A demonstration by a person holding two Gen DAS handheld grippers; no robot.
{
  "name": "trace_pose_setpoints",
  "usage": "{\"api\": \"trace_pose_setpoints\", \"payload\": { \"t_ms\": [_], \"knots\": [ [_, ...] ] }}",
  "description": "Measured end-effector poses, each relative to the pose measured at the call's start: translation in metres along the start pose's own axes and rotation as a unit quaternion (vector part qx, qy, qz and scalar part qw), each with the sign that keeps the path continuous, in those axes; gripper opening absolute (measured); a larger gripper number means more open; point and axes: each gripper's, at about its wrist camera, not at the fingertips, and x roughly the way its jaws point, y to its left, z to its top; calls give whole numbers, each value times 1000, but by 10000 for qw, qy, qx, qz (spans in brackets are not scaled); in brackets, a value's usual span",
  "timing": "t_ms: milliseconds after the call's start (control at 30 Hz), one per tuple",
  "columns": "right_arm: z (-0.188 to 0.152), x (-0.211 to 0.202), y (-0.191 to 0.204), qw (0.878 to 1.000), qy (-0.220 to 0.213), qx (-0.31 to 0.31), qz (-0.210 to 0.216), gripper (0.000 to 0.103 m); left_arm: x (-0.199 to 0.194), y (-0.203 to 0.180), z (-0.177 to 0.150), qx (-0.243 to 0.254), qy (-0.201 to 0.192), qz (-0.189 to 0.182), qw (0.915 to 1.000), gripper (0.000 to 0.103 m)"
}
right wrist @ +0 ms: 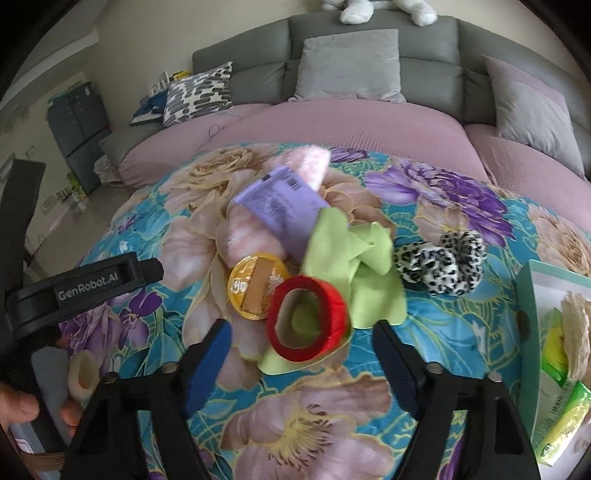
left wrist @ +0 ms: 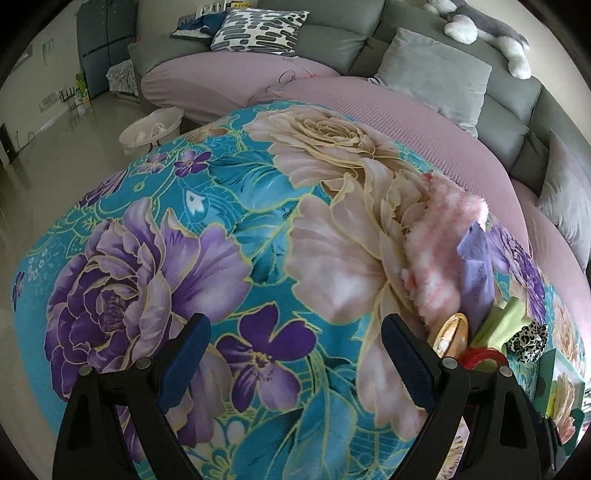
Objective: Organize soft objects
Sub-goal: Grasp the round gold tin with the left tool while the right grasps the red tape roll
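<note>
Floral blanket (right wrist: 332, 413): covers the surface in front of the sofa (right wrist: 369, 33); all items lie on it.
Pink fluffy cloth (right wrist: 255, 240): partly under the purple packet (right wrist: 280, 206).
Green cloth (right wrist: 354, 258): crumpled, beside the leopard scrunchie (right wrist: 443, 264).
Red tape roll (right wrist: 308, 319): resting on the green cloth, touching the gold disc (right wrist: 255, 284), possibly a lid.
Right gripper (right wrist: 301, 363): jaws apart, nothing gripped, just below the roll.
Left gripper (left wrist: 293, 363): wide, empty, over bare blanket.
</note>
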Motion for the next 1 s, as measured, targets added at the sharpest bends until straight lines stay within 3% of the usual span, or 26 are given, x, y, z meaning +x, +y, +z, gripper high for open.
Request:
{"api": "trace_pose_setpoints", "payload": {
  "t_ms": [133, 500, 833, 1000],
  "knots": [
    [0, 8, 5, 9999, 70, -90, -54, 65, 5, 7, 1, -80, 84, -67, 9999, 94],
    [0, 12, 6, 9996, 70, -217, -180, 63, 12, 21, 1, -385, 226, -333, 9984, 94],
    [-2, 32, 20, 9940, 215, -672, -830, 59, 20, 27, 1, -522, 345, -461, 9970, 94],
    [-2, 35, 19, 9933, 229, -670, -913, 57, 22, 27, 1, -510, 370, -471, 9969, 94]
  ]
}}
